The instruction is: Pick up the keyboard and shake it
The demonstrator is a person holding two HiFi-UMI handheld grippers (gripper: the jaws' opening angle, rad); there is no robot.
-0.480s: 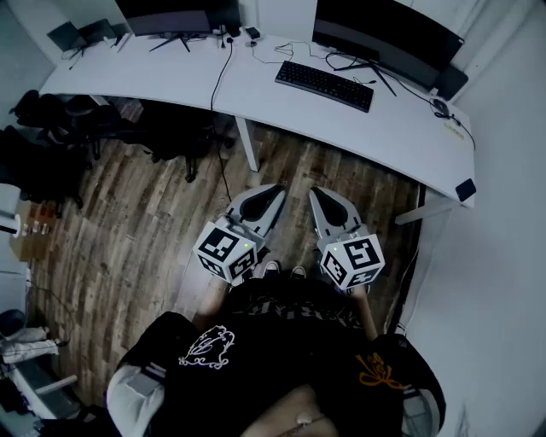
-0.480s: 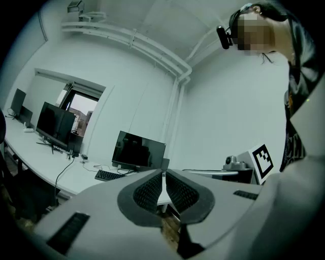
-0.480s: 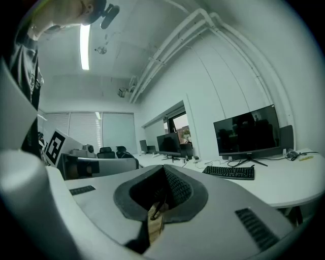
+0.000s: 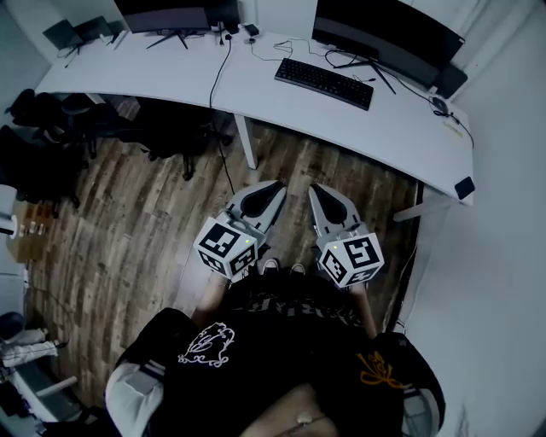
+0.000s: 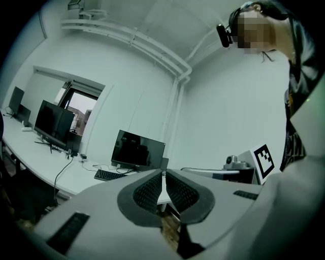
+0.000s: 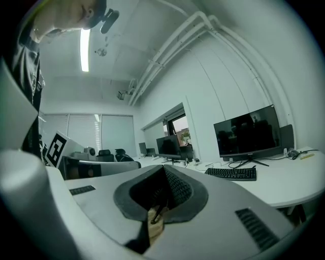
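Note:
A black keyboard [image 4: 324, 84] lies flat on the white desk [image 4: 401, 136], in front of the right-hand monitor [image 4: 388, 32]. Both grippers hang over the wooden floor, well short of the desk and side by side. My left gripper [image 4: 278, 187] is shut with nothing in it, and its tip points toward the desk. My right gripper [image 4: 313, 189] is shut and empty too. From the left gripper view, the keyboard [image 5: 107, 175] sits far off to the left of the closed jaws [image 5: 163, 176]. The right gripper view has the keyboard [image 6: 231, 173] far off to the right of its closed jaws [image 6: 163, 170].
A second monitor [image 4: 175, 15] stands at the desk's left end. Dark office chairs [image 4: 162, 128] are tucked under the desk on the left. A mouse [image 4: 439, 107] and a dark phone [image 4: 465, 189] lie near the desk's right end. Cables trail behind the keyboard, and a desk leg [image 4: 247, 141] stands ahead.

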